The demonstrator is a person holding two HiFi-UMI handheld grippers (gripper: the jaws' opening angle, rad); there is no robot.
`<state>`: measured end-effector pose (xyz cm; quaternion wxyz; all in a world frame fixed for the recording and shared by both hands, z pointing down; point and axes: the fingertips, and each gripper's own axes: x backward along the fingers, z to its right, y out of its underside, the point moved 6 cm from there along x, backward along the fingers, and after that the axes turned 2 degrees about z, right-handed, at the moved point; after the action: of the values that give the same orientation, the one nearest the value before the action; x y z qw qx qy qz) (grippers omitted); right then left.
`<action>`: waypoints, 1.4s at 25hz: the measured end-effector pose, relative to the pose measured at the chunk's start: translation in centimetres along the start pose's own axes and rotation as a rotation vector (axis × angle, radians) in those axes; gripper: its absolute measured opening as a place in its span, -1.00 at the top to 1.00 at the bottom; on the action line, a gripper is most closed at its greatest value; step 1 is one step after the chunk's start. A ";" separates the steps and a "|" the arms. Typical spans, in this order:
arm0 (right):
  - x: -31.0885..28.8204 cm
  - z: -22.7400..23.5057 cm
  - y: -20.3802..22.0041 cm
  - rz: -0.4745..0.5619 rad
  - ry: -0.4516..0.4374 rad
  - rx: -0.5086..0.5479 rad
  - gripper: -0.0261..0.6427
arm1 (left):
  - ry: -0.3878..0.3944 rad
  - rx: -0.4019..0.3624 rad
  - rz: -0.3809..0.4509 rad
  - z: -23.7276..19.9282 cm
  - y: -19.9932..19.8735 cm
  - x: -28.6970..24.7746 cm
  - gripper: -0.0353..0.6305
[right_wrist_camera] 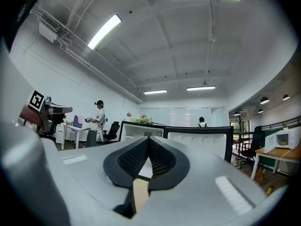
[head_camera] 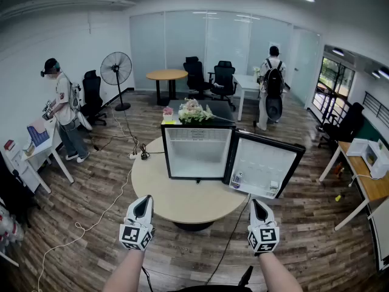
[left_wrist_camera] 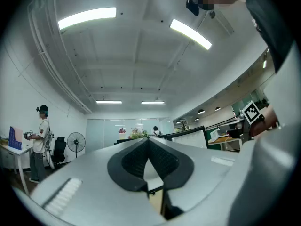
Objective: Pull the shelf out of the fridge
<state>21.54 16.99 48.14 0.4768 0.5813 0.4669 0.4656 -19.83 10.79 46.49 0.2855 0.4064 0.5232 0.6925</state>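
Presently, we record a small fridge [head_camera: 197, 157] standing on the round desk [head_camera: 176, 196], its door [head_camera: 262, 166] swung fully open to the right. The white interior faces us. A faint horizontal line across its upper part [head_camera: 197, 142] appears to be the shelf, seated inside the cabinet; it is too small in the head view for us to confirm its detail. A bunch of flowers [head_camera: 194, 111] lies on top of the fridge.

We find the left gripper [head_camera: 143, 201] and the right gripper [head_camera: 258, 203] held level at the near edge of the desk, one at each side, well apart from the fridge and from each other. Both point toward the fridge. In each gripper view the jaws stand together at the tips with nothing between them. Neither gripper touches the desk, the door or the shelf.

One person stands at a white desk [head_camera: 37, 140] at the left wall; another stands at the rear of the room.
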 end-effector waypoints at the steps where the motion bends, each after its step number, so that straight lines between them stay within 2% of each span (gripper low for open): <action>1: 0.0 0.0 0.0 -0.002 -0.001 0.002 0.90 | 0.001 0.002 0.001 0.1 0.0 0.0 0.89; 10: 0.1 -0.1 0.4 0.012 -0.019 -0.014 0.90 | 0.008 0.008 -0.002 0.4 0.5 -0.2 0.89; 14: 0.0 -0.3 0.7 0.001 -0.014 0.022 0.89 | 0.004 0.003 -0.005 0.5 0.7 -0.3 0.89; 18: -0.4 -0.2 1.0 -0.005 -0.022 0.014 0.90 | 0.003 0.001 -0.011 0.9 1.0 -0.7 0.89; 23: -0.9 0.0 1.0 0.019 -0.072 -0.008 0.89 | -0.003 0.003 -0.010 1.5 1.3 -1.3 0.89; 24: -1.2 0.1 1.0 0.025 -0.083 -0.015 0.68 | -0.003 0.003 -0.009 1.7 1.3 -1.4 0.89; 25: -1.5 0.2 1.0 0.029 -0.091 -0.017 -0.27 | -0.003 0.002 -0.009 1.9 1.4 -1.5 0.89; 26: -1.9 0.3 1.0 0.029 -0.098 -0.012 -0.64 | -0.005 0.001 -0.010 2.1 1.5 -1.6 0.89; 35: -3.5 1.2 1.2 0.023 -0.165 0.036 -0.66 | -0.025 -0.021 -0.027 3.4 1.6 -3.2 0.89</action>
<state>22.44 13.28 48.86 0.4979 0.6316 0.4274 0.4130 -15.19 9.35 47.62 0.3054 0.4049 0.5177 0.6890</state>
